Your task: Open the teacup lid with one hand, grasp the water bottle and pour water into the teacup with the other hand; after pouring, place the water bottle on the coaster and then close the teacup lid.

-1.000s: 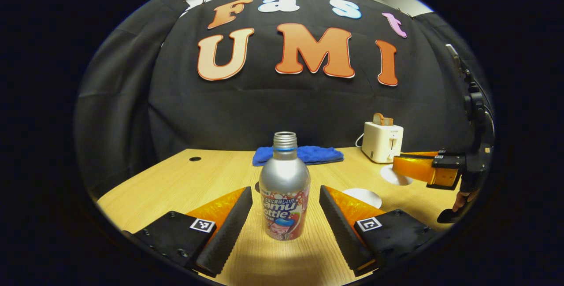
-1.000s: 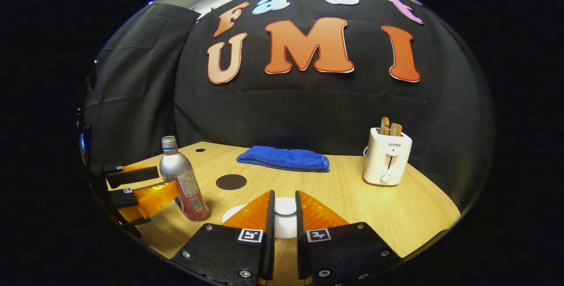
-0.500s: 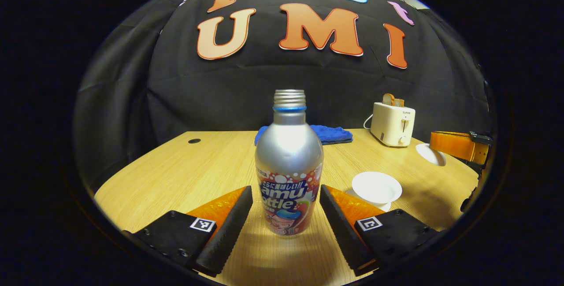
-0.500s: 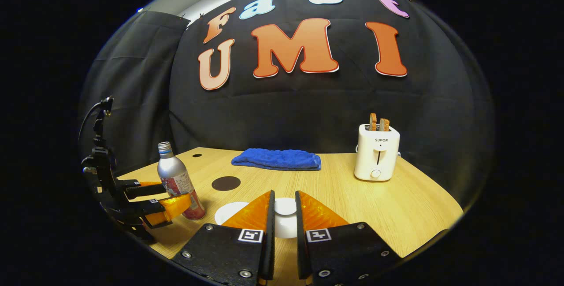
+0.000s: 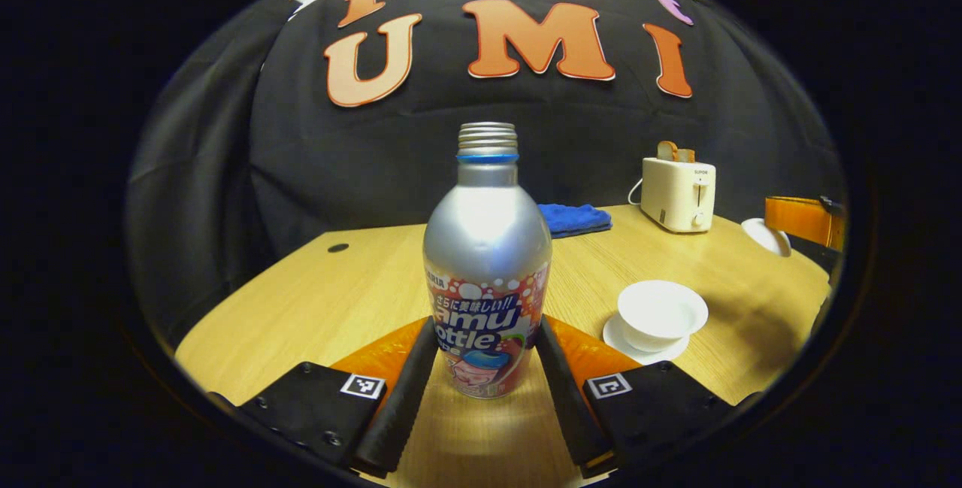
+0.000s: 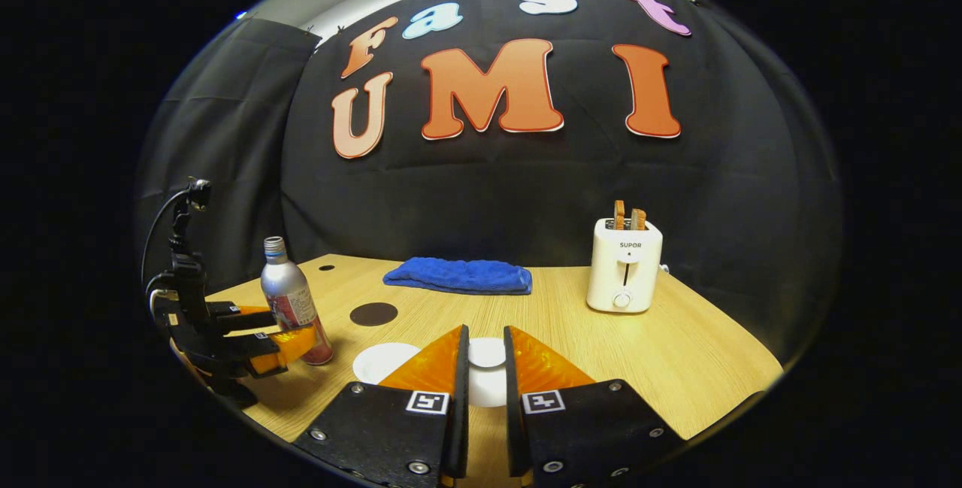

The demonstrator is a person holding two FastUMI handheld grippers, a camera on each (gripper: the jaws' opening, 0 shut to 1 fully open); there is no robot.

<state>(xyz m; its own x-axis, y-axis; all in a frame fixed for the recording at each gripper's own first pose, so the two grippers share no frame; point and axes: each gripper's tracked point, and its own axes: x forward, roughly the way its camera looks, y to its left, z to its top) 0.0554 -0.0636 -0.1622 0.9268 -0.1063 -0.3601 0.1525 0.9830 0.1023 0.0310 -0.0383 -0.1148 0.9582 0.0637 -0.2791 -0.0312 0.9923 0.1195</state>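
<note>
In the left gripper view, the left gripper (image 5: pixel 481 390) is closing its 2 fingers against the lower sides of the water bottle (image 5: pixel 487 270), standing upright at frame centre on the table (image 5: pixel 316 300). The open teacup (image 5: pixel 661 315) is sitting lower right. In the right gripper view, the right gripper (image 6: pixel 482 383) is pinching the teacup lid (image 6: pixel 487 353) at bottom centre; the coaster (image 6: pixel 373 314) is lying left of centre.

Lettering marks the water bottle (image 5: pixel 487 247) and toaster (image 6: pixel 624 266).
</note>
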